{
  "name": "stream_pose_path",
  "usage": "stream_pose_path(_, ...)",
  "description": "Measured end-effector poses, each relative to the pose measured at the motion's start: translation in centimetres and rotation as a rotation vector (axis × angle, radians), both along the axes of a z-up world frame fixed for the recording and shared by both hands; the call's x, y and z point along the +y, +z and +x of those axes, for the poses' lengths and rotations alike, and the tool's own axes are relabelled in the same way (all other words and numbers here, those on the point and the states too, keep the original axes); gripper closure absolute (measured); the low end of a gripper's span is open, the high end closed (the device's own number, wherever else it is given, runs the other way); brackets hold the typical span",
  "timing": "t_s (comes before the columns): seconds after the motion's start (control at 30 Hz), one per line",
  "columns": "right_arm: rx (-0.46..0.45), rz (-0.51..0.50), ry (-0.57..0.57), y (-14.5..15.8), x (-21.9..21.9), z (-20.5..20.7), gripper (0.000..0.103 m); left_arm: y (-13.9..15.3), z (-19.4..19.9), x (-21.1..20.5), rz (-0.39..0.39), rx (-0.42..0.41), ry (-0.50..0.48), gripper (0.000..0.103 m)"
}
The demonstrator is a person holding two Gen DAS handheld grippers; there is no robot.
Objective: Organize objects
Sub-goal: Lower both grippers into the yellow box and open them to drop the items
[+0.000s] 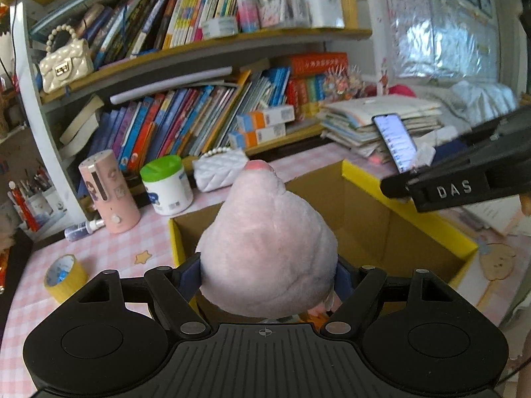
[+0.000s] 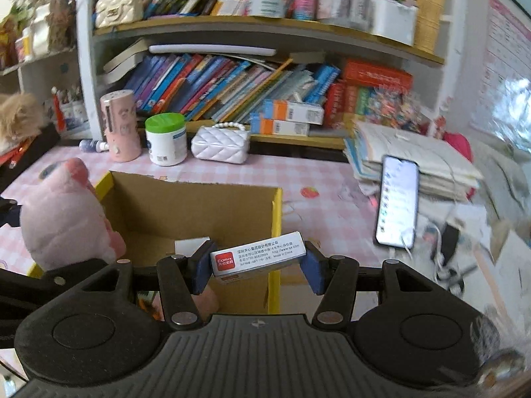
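At 12 o'clock from both your grippers stands the open cardboard box [image 2: 199, 212] on the surface. Your left gripper [image 1: 265, 285] has its jaws clamped on the pink plush toy [image 1: 265, 242], ready over the box; your right gripper [image 2: 257, 265] clamps the small Comix box [image 2: 259, 253] above its 3 o'clock wall.

- left tool [image 1: 267, 278]: blue pads squeezed in on both sides of a pink plush toy [image 1: 265, 245], which sticks out forward between them
- right tool [image 2: 258, 267]: pads clamped on the two short ends of a small white box [image 2: 259, 257], held crosswise and a bit tilted
- in the left view the right tool [image 1: 464, 179] pokes in from the right edge, up high
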State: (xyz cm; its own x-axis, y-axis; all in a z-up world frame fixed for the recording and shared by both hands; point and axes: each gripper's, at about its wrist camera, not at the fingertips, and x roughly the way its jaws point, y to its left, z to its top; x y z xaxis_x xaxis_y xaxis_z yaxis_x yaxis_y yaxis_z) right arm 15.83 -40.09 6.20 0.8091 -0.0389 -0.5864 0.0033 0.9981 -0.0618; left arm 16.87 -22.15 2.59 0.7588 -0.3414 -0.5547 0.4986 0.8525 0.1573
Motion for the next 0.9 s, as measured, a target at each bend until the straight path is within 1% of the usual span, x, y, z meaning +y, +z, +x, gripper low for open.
stream_pose_path(0.2,0.031,-0.073,0.116,-1.0,0.7,4.0,0.051,-1.5,2.2,-1.3,0.066,0.035,0.019,0.024)
stream_pose_path(0.3,0.071,-0.136,0.193,-2.2,1.7,6.0,0.051,-2.2,3.0,-1.7,0.087,0.060,0.022,0.024)
stream_pose_path(0.53,0.174,-0.278,0.384,-5.1,4.2,9.5,0.051,-3.4,4.4,-2.5,0.143,0.118,0.019,0.024)
stream_pose_path(0.63,0.229,-0.334,0.449,-6.3,5.0,10.5,0.051,-3.5,4.7,-2.8,0.169,0.147,0.001,0.022)
stream_pose_path(0.73,0.287,-0.369,0.491,-7.5,5.6,11.1,0.051,-3.7,4.8,-3.2,0.198,0.162,-0.009,0.020)
stream_pose_path(0.83,0.344,-0.387,0.522,-8.3,5.9,11.6,0.051,-3.9,4.8,-3.3,0.217,0.173,-0.010,0.019)
stream_pose_path(0.9,0.361,-0.396,0.544,-8.6,6.1,11.7,0.050,-3.9,4.9,-3.3,0.215,0.181,-0.005,0.018)
